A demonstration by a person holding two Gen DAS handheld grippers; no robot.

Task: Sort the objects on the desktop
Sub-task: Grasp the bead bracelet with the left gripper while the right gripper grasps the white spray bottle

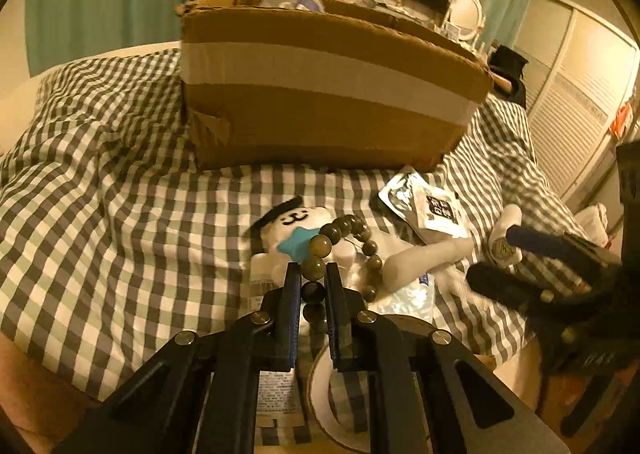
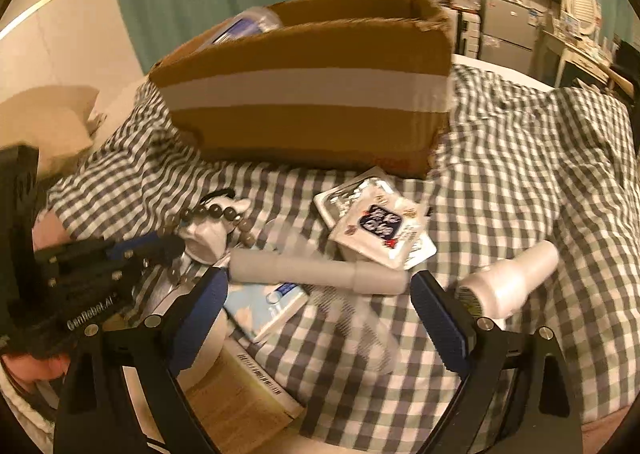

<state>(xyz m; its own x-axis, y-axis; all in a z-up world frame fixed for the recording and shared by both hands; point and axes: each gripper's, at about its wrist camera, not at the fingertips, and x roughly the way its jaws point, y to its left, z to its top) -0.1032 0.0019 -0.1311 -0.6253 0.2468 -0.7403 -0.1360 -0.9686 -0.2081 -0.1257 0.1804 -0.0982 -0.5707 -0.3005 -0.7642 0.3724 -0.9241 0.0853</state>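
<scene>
Left hand-held gripper (image 1: 313, 274) clamps the bead bracelet (image 1: 349, 240) on a plush toy (image 1: 298, 221); right hand-held gripper (image 2: 318, 294) gapes.

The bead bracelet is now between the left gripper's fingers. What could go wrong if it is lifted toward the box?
1. The left gripper pinches only one or two beads of the bead bracelet, so the round beads might slip out.
2. The loop lies over the plush toy; it may snag and drag the toy along.
3. The open right gripper is close beside it, near the grey tube; the two grippers could bump.
</scene>
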